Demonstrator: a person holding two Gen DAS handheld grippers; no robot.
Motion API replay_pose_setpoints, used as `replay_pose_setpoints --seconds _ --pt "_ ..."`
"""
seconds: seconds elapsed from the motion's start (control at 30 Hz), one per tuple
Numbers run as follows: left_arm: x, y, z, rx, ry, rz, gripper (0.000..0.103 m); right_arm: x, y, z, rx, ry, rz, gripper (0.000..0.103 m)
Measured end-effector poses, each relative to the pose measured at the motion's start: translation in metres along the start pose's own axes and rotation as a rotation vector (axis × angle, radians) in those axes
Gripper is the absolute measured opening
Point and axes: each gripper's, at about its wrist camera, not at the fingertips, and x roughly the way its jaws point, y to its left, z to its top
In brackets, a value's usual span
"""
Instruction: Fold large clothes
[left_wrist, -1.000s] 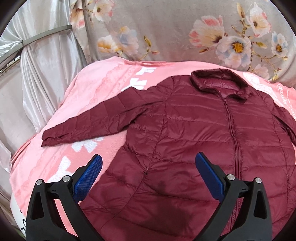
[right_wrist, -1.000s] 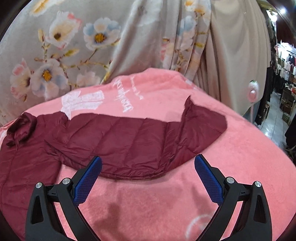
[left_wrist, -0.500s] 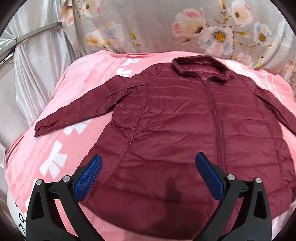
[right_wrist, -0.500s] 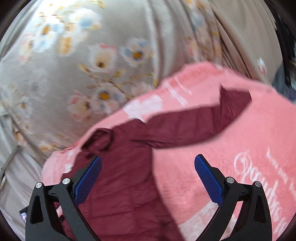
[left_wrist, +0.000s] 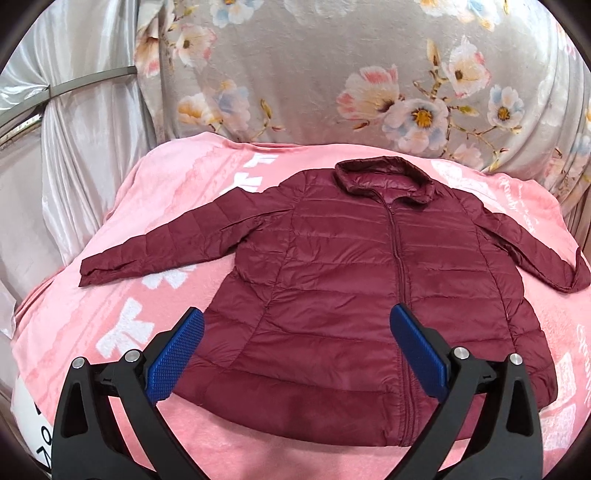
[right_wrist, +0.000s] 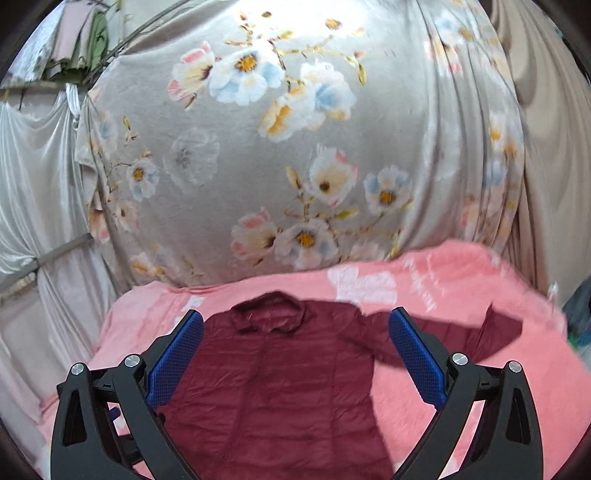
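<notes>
Jacket (left_wrist: 354, 280) lay flat, zipped, front up on pink blanket (left_wrist: 122, 321), filling centre of frame; sleeves spread to left and right edges. Left gripper (left_wrist: 295, 354) hung over the hem, jaws wide apart, holding nothing. Right gripper (right_wrist: 295, 354) likewise apart, empty, above the collar area. Judged light, soft, puffy, slippery shell; best pinched at cuff or hem seam

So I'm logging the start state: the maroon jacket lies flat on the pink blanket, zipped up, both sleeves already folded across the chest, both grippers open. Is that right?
Not quite: the sleeves are not folded in. In the left wrist view the jacket lies zipped on the pink blanket with its left sleeve and right sleeve spread outward. The left gripper and right gripper are both open.
</notes>
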Motion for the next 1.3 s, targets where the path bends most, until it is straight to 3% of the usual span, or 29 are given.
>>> replay_pose_setpoints --seconds 0.13,0.27,0.4,0.5,0.53,0.6,0.63,0.7,0.77,0.9,1.0,1.13,1.3 --pt "0.003 0.005 -0.005 0.001 0.012 0.007 0.098 -0.027 -0.031 -0.037 0.037 0.007 -0.068 0.098" --pt "0.001 0.004 -0.009 -0.002 0.015 -0.01 0.098 -0.093 -0.071 -0.062 0.109 0.0 -0.189 0.098" --pt "-0.007 -0.005 -0.012 -0.001 0.017 -0.038 0.098 -0.169 -0.084 -0.044 0.157 -0.044 -0.259 0.098" --pt "-0.017 -0.01 -0.012 -0.009 0.006 -0.066 0.098 -0.212 -0.062 -0.021 0.021 -0.113 -0.395 0.098" --pt "-0.021 -0.011 -0.012 -0.009 0.002 -0.075 0.098 -0.222 -0.06 -0.016 0.032 -0.126 -0.363 0.098" --pt "-0.029 -0.014 -0.012 -0.005 -0.011 -0.085 0.098 -0.248 -0.066 0.001 0.161 -0.165 -0.171 0.098" --pt "-0.033 -0.014 -0.013 -0.002 -0.018 -0.088 0.098 -0.254 -0.064 0.007 0.171 -0.178 -0.161 0.098" --pt "-0.04 -0.013 -0.013 -0.002 -0.032 -0.091 0.098 -0.262 -0.047 0.02 0.073 -0.226 -0.241 0.098" --pt "-0.044 -0.011 -0.012 -0.003 -0.04 -0.092 0.098 -0.254 -0.031 0.028 -0.007 -0.236 -0.293 0.098" --pt "-0.043 -0.004 -0.007 -0.014 -0.042 -0.078 0.098 -0.203 -0.03 0.039 0.012 -0.162 -0.189 0.098" --pt "-0.037 0.001 -0.001 -0.027 -0.041 -0.059 0.098 -0.144 -0.039 0.04 0.032 -0.107 -0.179 0.098" --pt "-0.022 0.006 0.017 -0.034 -0.051 -0.015 0.098 -0.044 -0.082 0.032 0.126 -0.025 -0.209 0.098" --pt "0.008 0.003 0.044 -0.048 -0.054 0.039 0.098 0.063 -0.148 0.013 0.229 0.066 -0.307 0.098"
